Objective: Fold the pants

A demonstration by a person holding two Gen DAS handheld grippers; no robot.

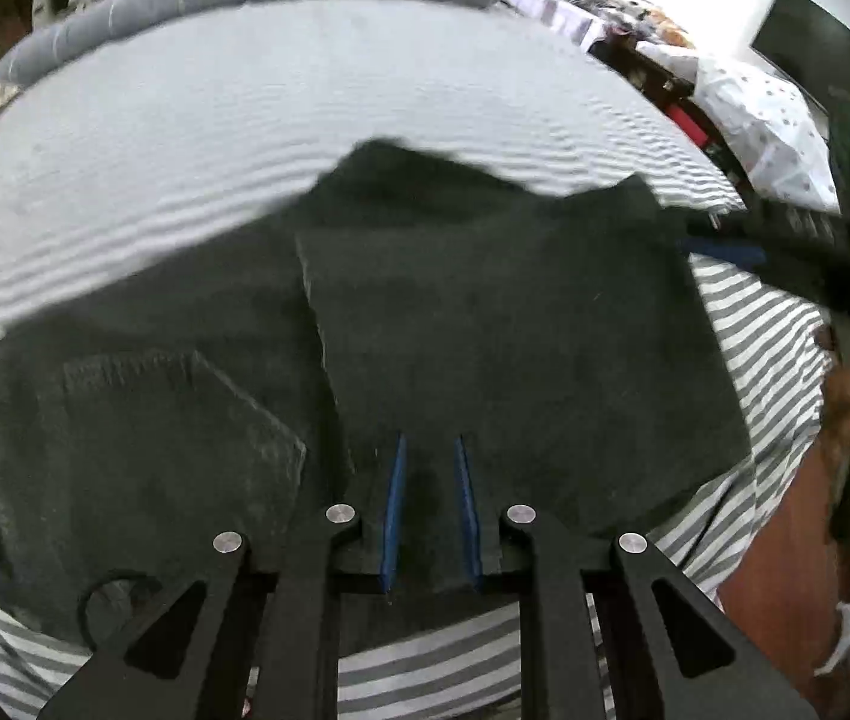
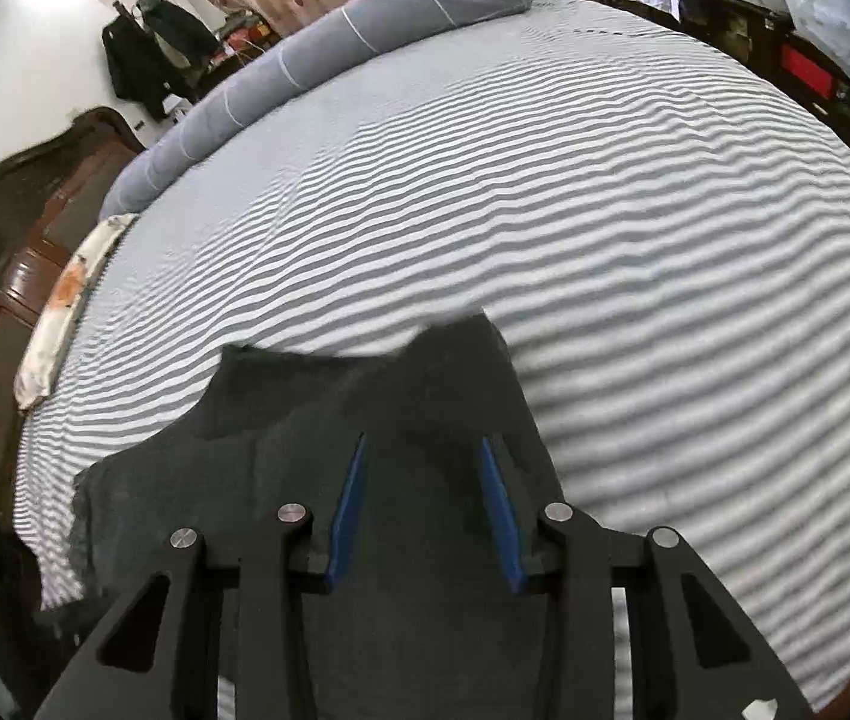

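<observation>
Dark pants [image 1: 485,312] lie folded on a bed [image 1: 245,120] with a grey-and-white striped sheet. The left hand-held gripper [image 1: 431,450] hovers over the cloth, blue pads slightly apart, gripping nothing. The right hand-held gripper [image 2: 425,450], at three o'clock from the left one, hangs open wider above the pants' edge. A grey rolled quilt [image 2: 335,42] lies at twelve o'clock.

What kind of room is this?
Most likely a bedroom: a big bed with a striped sheet, a rolled grey quilt at its far edge, and dark clothes hanging by the wall.
</observation>
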